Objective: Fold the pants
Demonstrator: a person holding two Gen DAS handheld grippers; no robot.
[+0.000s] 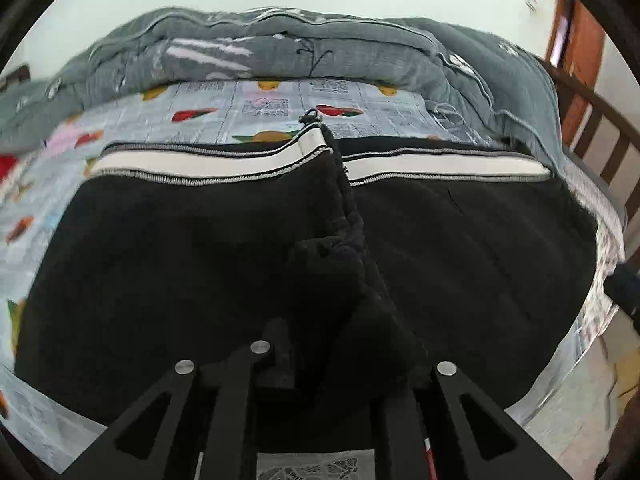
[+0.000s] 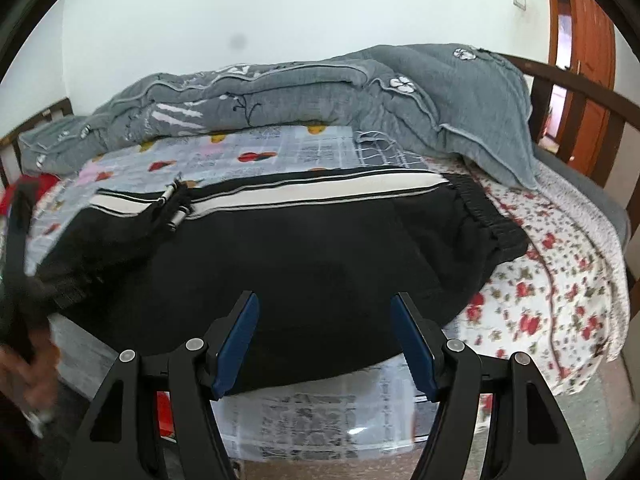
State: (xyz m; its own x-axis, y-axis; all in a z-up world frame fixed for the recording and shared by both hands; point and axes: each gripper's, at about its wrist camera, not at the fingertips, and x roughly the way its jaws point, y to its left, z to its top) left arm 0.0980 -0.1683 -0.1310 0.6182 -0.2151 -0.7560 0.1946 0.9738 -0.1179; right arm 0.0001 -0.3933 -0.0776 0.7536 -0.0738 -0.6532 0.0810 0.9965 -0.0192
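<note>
Black pants (image 1: 168, 264) with a white side stripe (image 1: 192, 164) lie across the bed, folded over on themselves. My left gripper (image 1: 332, 344) is shut on a bunched fold of the black fabric at the near edge, and the fabric hides its fingertips. In the right wrist view the pants (image 2: 320, 248) lie flat, with the elastic waistband (image 2: 484, 212) at the right. My right gripper (image 2: 325, 344) is open and empty, its blue pads (image 2: 236, 344) spread just above the near edge of the pants. The left gripper and the hand that holds it (image 2: 24, 312) show blurred at the left.
A crumpled grey quilt (image 2: 304, 92) lies along the far side of the bed. A patterned sheet (image 2: 256, 148) and a red floral cloth (image 2: 540, 292) cover the mattress. A wooden bed rail (image 2: 580, 92) and a door (image 2: 588, 48) are at the right.
</note>
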